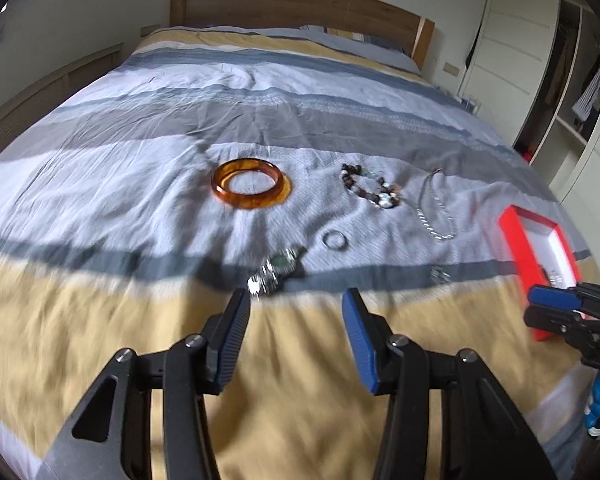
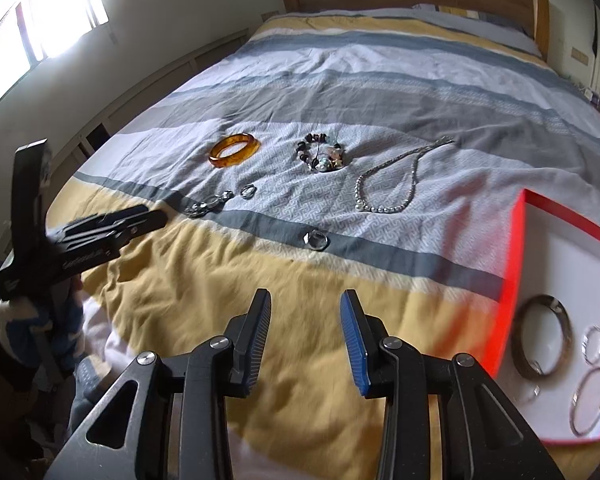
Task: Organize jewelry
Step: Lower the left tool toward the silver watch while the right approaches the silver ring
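Note:
Jewelry lies on a striped bedspread (image 1: 140, 184). An amber bangle (image 1: 247, 182) (image 2: 234, 150), a beaded bracelet (image 1: 374, 188) (image 2: 322, 156) and a bead necklace (image 1: 436, 208) (image 2: 388, 188) sit in a row. Nearer are a metal watch (image 1: 278, 268) (image 2: 208, 206), a small ring (image 1: 334, 239) (image 2: 249, 191) and a silver ring (image 2: 317, 240). My left gripper (image 1: 297, 294) is open and empty, just short of the watch. My right gripper (image 2: 305, 296) hovers open and empty over the yellow stripe, short of the silver ring. A red box (image 2: 512, 280) at right holds a dark bangle (image 2: 542, 338) and two silver hoops.
A wooden headboard (image 1: 300, 4) and pillows close the far end of the bed. White wardrobes (image 1: 516, 52) stand at right, a bright window (image 2: 40, 20) at left. A blue and white sleeve (image 2: 60, 320) shows behind the left gripper (image 2: 156, 220).

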`<action>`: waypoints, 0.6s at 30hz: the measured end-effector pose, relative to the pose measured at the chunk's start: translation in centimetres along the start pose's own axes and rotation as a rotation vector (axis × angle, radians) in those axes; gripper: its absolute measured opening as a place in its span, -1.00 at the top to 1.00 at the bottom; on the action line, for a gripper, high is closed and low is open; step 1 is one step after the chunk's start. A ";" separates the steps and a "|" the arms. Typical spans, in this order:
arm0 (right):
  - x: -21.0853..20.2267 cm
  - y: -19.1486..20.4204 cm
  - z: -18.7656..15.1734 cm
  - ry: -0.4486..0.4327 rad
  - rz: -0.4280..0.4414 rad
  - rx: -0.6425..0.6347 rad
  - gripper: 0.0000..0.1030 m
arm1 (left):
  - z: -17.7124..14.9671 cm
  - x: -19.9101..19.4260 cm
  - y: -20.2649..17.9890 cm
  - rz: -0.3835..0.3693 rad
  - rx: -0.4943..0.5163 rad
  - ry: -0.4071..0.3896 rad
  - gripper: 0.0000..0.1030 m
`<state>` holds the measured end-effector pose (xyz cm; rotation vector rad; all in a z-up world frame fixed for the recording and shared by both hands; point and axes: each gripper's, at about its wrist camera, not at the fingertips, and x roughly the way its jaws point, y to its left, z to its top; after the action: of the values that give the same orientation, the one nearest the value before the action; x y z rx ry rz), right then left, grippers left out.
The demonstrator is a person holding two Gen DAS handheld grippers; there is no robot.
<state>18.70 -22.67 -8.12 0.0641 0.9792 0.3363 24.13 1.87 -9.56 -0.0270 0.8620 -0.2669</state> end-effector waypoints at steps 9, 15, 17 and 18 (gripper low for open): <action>5.2 -0.8 2.3 0.030 0.037 0.009 0.29 | 1.5 5.2 1.1 0.016 0.041 0.047 0.11; 8.0 -0.9 3.2 0.048 0.030 0.015 0.29 | 1.3 6.9 1.5 -0.012 0.043 0.070 0.12; 8.6 -1.0 3.3 0.053 0.032 0.023 0.28 | 1.1 7.2 1.6 -0.023 0.044 0.076 0.12; 8.9 -1.0 3.3 0.055 0.032 0.027 0.28 | 1.1 7.4 1.6 -0.031 0.039 0.078 0.12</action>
<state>26.20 -20.60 -13.59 0.0957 1.0380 0.3556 29.91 1.56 -14.64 0.0061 0.9340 -0.3153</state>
